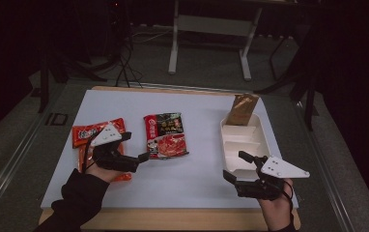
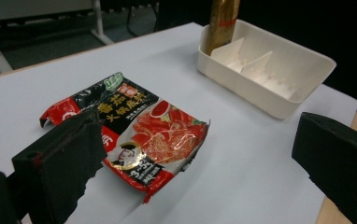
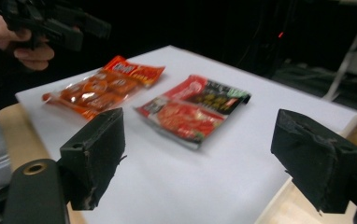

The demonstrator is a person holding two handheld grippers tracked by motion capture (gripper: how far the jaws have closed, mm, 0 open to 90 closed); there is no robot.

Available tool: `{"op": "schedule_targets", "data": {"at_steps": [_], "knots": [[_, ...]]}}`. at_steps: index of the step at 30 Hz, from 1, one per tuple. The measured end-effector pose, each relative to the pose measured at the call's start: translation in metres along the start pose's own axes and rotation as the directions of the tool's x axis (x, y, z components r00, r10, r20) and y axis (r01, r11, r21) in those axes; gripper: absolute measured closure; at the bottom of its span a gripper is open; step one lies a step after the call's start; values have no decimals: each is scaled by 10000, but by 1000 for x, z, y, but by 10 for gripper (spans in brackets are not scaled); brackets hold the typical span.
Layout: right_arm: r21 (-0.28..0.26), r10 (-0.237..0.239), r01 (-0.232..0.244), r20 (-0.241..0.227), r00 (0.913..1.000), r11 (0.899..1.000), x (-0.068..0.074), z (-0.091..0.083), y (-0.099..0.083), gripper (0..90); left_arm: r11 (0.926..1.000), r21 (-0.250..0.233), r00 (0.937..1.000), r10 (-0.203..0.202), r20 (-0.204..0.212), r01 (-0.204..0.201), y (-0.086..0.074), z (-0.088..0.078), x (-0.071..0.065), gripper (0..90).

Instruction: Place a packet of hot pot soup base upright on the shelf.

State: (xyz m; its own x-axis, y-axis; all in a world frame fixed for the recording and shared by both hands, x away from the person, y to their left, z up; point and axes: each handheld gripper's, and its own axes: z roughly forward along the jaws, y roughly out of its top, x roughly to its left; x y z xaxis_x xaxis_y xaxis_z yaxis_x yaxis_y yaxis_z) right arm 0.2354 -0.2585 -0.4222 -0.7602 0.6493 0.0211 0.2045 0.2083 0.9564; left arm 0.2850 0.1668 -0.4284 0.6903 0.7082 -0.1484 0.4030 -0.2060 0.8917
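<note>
Taking the red-and-black packet in the middle of the table as the landmark: well to its left lies an orange-red packet, flat on the white table top and partly covered in the high view by the left gripper. That gripper sits just left of the landmark packet, held in the person's left hand, with its jaws spread wide and holding nothing; the tip of one jaw reaches close to the packet's lower left edge. In the left gripper view the red-and-black packet lies flat between the two jaws and a little ahead of them, its glossy face up, its near corner slightly lifted.

To the right of the landmark packet, well apart from it, stands a white divided tray near the table's right edge. A brown pouch stands upright in the tray's far compartment. The right gripper hovers at the tray's near end, jaws wide apart and empty, held in the right hand. In the right gripper view both packets lie ahead on the table, the orange-red packet on the far side of the red-and-black packet.
</note>
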Motion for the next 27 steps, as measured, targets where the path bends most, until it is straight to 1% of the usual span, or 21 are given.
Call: {"op": "schedule_targets", "data": {"at_steps": [1,2,3,5,7,8,10,11,12,13,15,17,18,19,20,22,23,24,25,27], "knots": [[-46,72,-72,76,9999,10000,-1,0,-1,175,10000,7,10000,-1,0,1,2,2,1,22],[-30,29,-28,154,9999,10000,-1,0,-2,174,10000,24,10000,-63,44,63,3,4,2,22],[-19,-52,53,152,9999,10000,-2,1,-2,174,10000,19,10000,-97,16,97,5,6,3,22],[69,-49,49,35,10000,10000,-4,1,-4,174,10000,9,9999,-100,41,100,8,10,5,23],[90,35,-34,-119,9999,10000,-5,1,-5,175,9999,49,9999,-88,-80,88,10,14,7,23],[63,36,-35,-126,9999,10000,-6,1,-6,174,9999,32,9999,-125,-116,126,10,16,8,23],[-38,-190,190,-7,9998,9998,-7,2,-7,160,9998,83,9996,-162,-235,164,12,19,11,24],[-38,-190,190,-7,9998,9998,-7,2,-7,160,9998,83,9996,-162,-235,164,12,19,11,24],[-53,-286,286,12,9996,9996,-7,2,-8,160,9998,92,9989,-161,-431,165,12,23,14,24],[6,-341,341,-99,9994,9994,-7,4,-8,158,9997,153,9991,-195,-389,201,13,26,16,24],[24,-338,338,-73,9994,9994,-7,5,-9,158,9995,232,9982,-218,-561,231,14,30,19,24],[23,-333,334,-147,9993,9994,-7,6,-9,152,9991,281,9983,-293,-503,307,15,33,21,24],[71,-358,359,-85,9993,9993,-6,6,-9,151,9985,405,9975,-332,-619,358,17,41,26,24],[230,-278,279,-55,9996,9993,-6,7,-10,149,9983,447,9972,-335,-665,366,19,44,28,24],[203,-198,199,-86,9998,9996,-6,7,-10,143,9983,465,9967,-328,-743,363,20,47,30,24],[199,-262,262,-7,9997,9995,-5,7,-10,137,9978,522,9965,-363,-758,403,22,54,34,24],[199,-262,262,-7,9997,9995,-5,7,-10,137,9978,522,9965,-363,-758,403,22,54,34,25],[143,-261,262,-38,9997,9996,-4,7,-10,136,9983,403,9956,-393,-856,429,23,58,38,25],[133,-300,299,76,9995,9995,-3,6,-9,123,9980,404,9953,-451,-859,488,24,59,39,48],[46,-234,234,49,9997,9997,-1,6,-8,118,9967,562,9944,-541,-903,593,25,65,44,48]]}}
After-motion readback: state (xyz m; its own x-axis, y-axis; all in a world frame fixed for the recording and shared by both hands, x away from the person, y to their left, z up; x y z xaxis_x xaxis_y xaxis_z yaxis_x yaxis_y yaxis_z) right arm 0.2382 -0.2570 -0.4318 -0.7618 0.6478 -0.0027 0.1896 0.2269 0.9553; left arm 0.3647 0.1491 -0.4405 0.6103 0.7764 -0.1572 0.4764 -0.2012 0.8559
